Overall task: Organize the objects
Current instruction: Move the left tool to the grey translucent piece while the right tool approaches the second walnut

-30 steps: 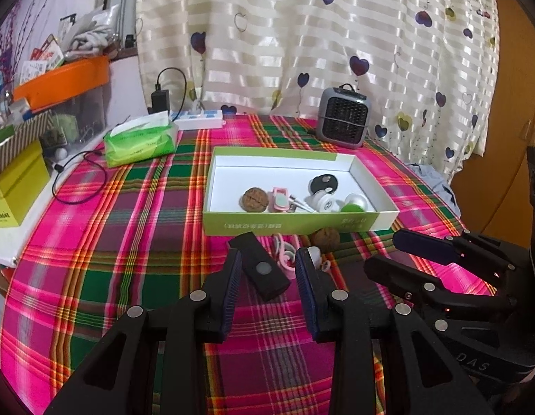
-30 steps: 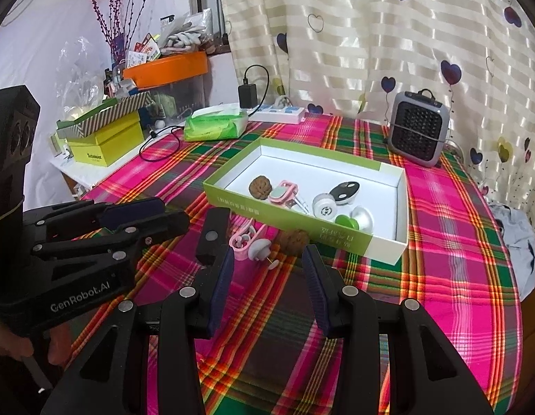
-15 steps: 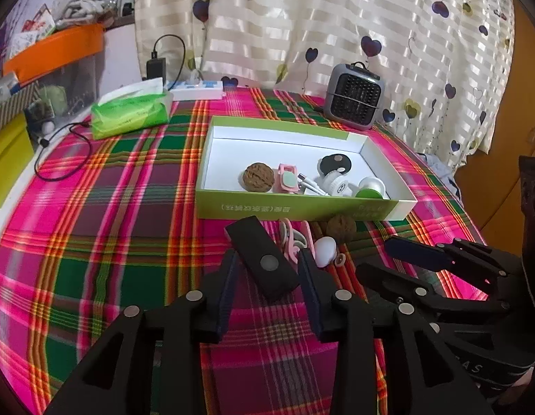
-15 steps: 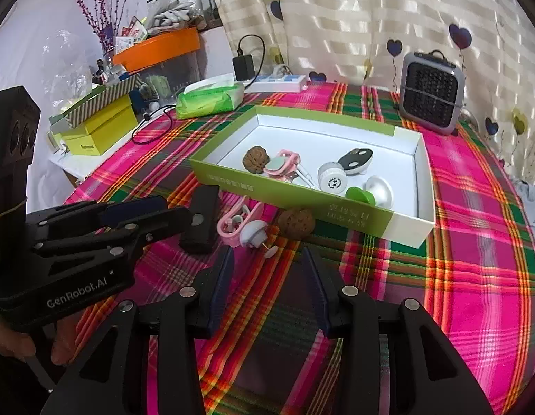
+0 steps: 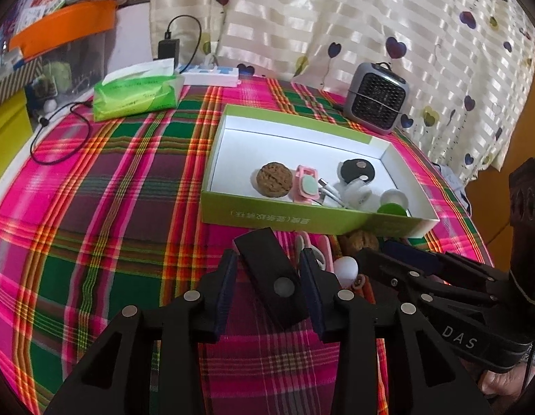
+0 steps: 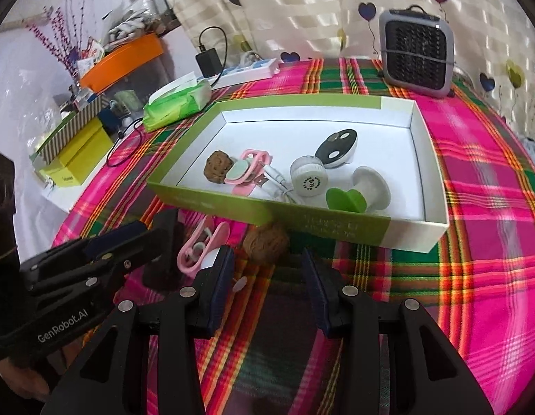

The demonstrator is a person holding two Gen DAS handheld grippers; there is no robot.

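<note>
Tongs open over loose items by the green box

Tongs in the left hand (image 5: 269,273) have just been opening; their pads stand on either side of a flat black case (image 5: 271,276) that lies on the plaid counter (image 5: 112,207), and I see no pad pressing on it. The right tongs (image 6: 267,271) hold a steady gap with nothing between the pads; they hang above the cloth just short of a walnut (image 6: 265,243) that rests against the near wall of the green box (image 6: 253,212). Just left of that nut lie a pink cable clip (image 6: 198,250) and a small white piece (image 5: 347,267), partly hidden by the left pad of the right tongs. The two tongs are close together, side by side. Inside the box sit a second walnut (image 6: 217,167), a pink clip with a white cable (image 6: 246,171), a white round reel (image 6: 308,181), a black key fob (image 6: 336,147) and a white holder with a green heart (image 6: 357,195). Beyond the box stand a grey heater (image 6: 416,57) and a green tissue pack (image 5: 138,95)
</note>
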